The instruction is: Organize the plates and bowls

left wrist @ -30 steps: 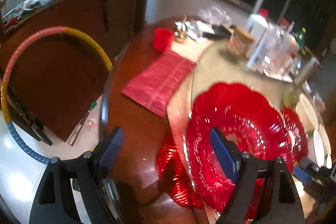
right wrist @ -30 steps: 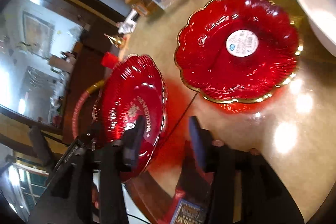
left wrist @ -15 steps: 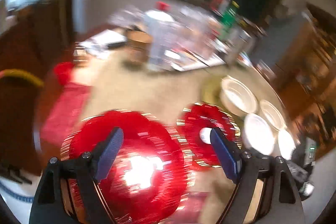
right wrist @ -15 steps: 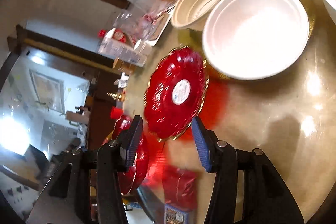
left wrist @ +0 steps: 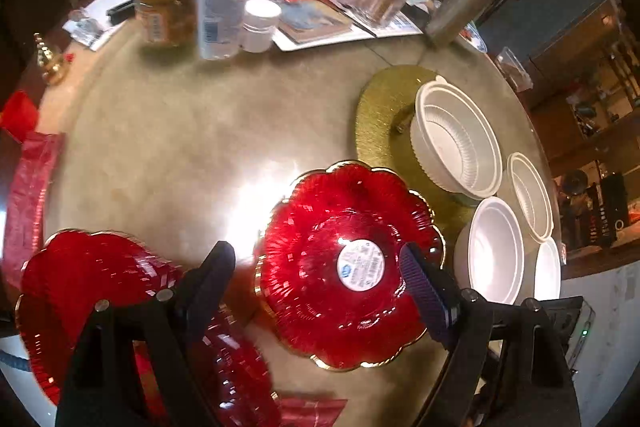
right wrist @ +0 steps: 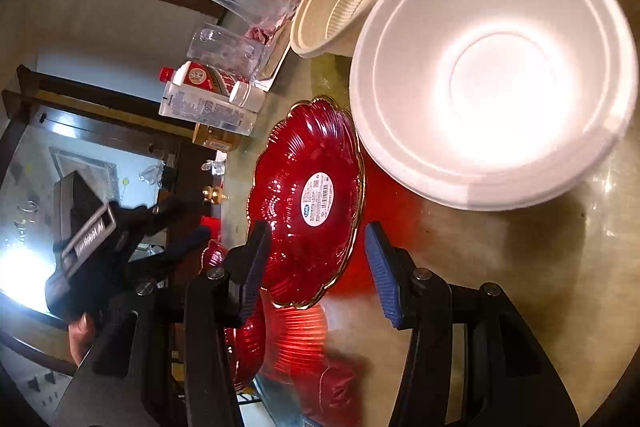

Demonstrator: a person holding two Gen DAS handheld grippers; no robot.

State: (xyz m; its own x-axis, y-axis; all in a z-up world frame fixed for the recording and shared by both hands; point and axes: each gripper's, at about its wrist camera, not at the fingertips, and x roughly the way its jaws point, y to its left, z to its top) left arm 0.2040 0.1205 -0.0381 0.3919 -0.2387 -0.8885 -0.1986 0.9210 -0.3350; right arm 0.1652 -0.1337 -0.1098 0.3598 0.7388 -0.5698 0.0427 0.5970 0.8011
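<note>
A red gold-rimmed plate with a white sticker (left wrist: 348,263) lies on the round table; it also shows in the right wrist view (right wrist: 312,199). A second red plate (left wrist: 92,279) lies at the table's left edge. My left gripper (left wrist: 316,291) is open and empty above the stickered plate. My right gripper (right wrist: 316,267) is open and empty, over that plate's near edge. A white bowl (right wrist: 492,67) sits just beyond it. A beige ribbed bowl (left wrist: 456,143) stands on a gold mat (left wrist: 380,115). White bowls (left wrist: 496,251) stand to the right.
Bottles, a jar (left wrist: 166,3), a steel flask (left wrist: 460,7) and papers crowd the table's far side. A red packet (left wrist: 28,179) lies at the left rim. The left gripper and the hand holding it show in the right wrist view (right wrist: 104,239).
My left gripper swung right, from the table's left edge to above the stickered plate. My right gripper moved forward toward the white bowl, which now looms larger. Both stayed open.
</note>
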